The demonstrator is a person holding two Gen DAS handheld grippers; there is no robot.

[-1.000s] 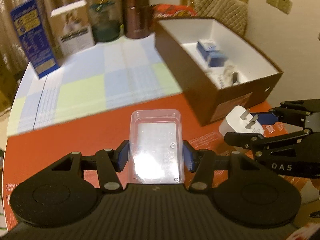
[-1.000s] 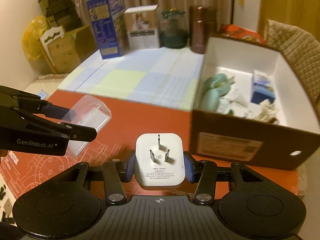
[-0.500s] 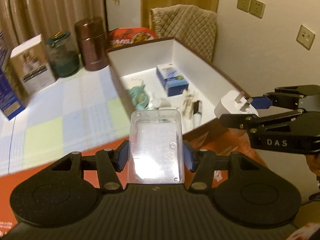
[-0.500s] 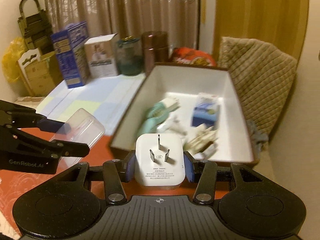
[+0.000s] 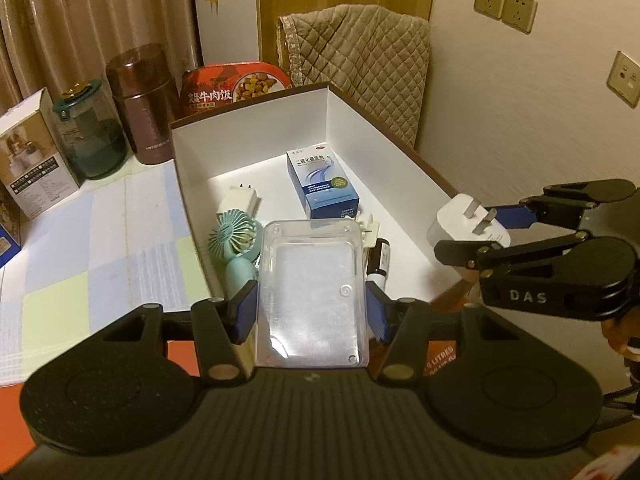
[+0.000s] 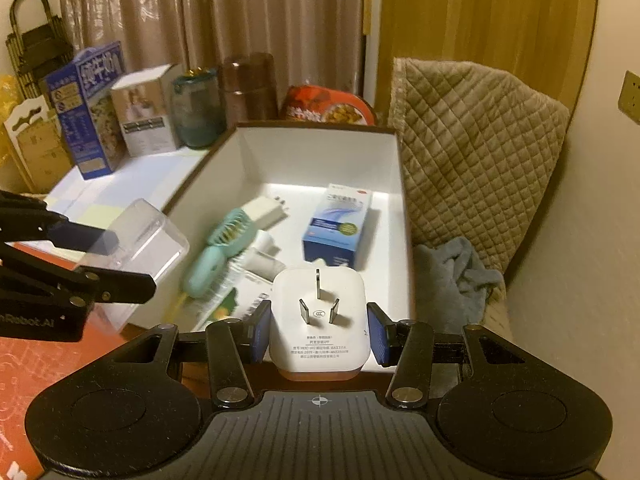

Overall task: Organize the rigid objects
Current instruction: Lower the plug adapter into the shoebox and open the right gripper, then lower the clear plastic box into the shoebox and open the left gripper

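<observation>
Left gripper [image 5: 311, 314], lower centre of its own view: blue pads [image 5: 245, 312] clamp the long sides of a clear plastic case [image 5: 312, 292], held above the near end of the open white-lined box [image 5: 400, 168]. Right gripper [image 6: 318, 334], lower centre of its view: jaws partly closed on a white plug adapter [image 6: 318, 320], prongs facing the camera, over the box's near edge. Inside the box: a teal handheld fan [image 5: 236, 240], a white charger [image 5: 239, 200], a blue-and-white carton [image 5: 322, 184] and what may be a small dark tube [image 5: 380, 258], partly hidden. Upper left, on the checked cloth [image 5: 100, 232]: a glass jar [image 5: 90, 136] and a brown canister [image 5: 140, 104]
</observation>
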